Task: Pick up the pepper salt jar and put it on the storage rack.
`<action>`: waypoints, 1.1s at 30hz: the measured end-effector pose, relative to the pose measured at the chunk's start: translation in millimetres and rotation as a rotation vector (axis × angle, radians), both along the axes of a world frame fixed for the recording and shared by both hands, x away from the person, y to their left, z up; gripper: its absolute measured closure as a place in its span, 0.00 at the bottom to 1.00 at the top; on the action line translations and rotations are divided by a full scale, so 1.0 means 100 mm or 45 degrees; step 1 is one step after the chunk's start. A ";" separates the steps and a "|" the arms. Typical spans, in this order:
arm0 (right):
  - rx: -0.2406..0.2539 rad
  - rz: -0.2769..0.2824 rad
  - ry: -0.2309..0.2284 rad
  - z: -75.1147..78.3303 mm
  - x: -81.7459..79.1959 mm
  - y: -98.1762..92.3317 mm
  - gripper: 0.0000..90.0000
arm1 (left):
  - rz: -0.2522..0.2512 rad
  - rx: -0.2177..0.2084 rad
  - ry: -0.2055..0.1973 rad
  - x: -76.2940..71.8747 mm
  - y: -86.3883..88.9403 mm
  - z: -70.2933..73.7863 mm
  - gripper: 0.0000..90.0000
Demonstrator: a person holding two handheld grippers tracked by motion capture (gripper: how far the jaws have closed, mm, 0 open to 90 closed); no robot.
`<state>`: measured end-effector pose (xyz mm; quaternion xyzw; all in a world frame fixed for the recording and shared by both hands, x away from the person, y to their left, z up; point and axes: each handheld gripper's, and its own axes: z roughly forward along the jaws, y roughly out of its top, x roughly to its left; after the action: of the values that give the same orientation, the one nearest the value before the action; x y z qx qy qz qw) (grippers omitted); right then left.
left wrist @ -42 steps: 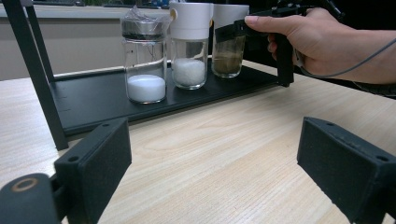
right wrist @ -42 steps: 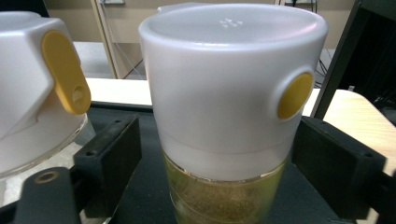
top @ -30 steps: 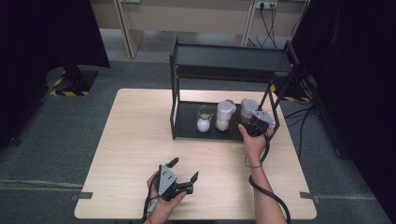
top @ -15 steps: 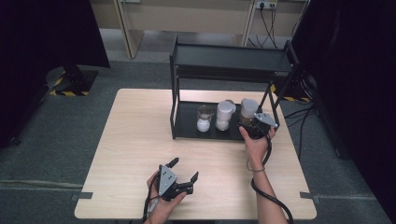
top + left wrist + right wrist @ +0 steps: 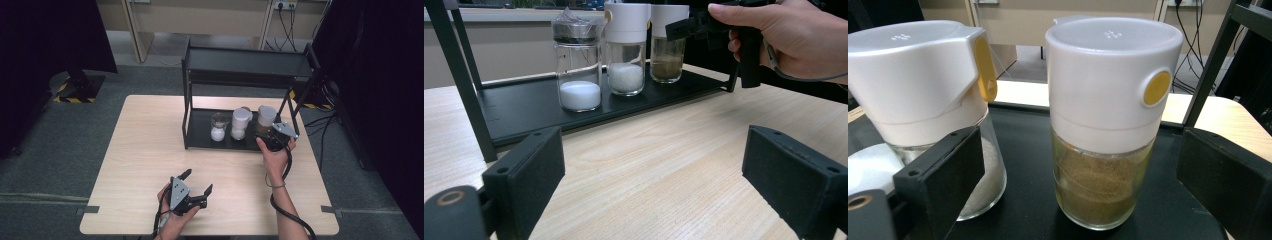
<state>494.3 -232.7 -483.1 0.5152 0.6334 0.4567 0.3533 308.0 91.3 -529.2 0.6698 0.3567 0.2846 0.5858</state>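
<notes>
High view: right gripper [image 5: 266, 137] sits centre-right at the rack's lower shelf [image 5: 200, 131], by the brown-spice jar [image 5: 265, 117]; left gripper [image 5: 196, 182] rests low, jaws apart.

Left gripper view: three jars stand top centre.

Right gripper view: jaws just opening, wide apart, the spice jar [image 5: 1108, 125] free between them, centre frame.

You work at a light wooden table [image 5: 145, 150] that stands on grey carpet floor [image 5: 60, 150]. Behind the table you see a pale beige wall panel [image 5: 200, 17] with wooden legs, and above it to the right a white socket [image 5: 286, 4] with black cables hanging down. Left of the table there is a dark curtain [image 5: 45, 45], and near it yellow-black tape [image 5: 67, 97] on the floor. Right of the table it is dark too
</notes>
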 end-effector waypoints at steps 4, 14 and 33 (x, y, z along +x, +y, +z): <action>-0.001 0.014 0.007 0.00 -0.03 0.00 0.06 | -0.001 0.002 -0.001 0.00 0.00 0.00 0.10; 0.001 0.040 0.007 0.01 -0.12 0.03 0.05 | 0.000 0.002 -0.001 0.00 0.00 0.00 0.10; 0.001 0.058 0.007 0.00 -0.27 0.01 0.05 | -0.003 0.003 -0.003 -0.01 0.00 0.00 0.10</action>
<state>467.4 -231.7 -483.2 0.5021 0.6457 0.4635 0.3408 307.4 91.0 -529.2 0.6704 0.3550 0.2852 0.5859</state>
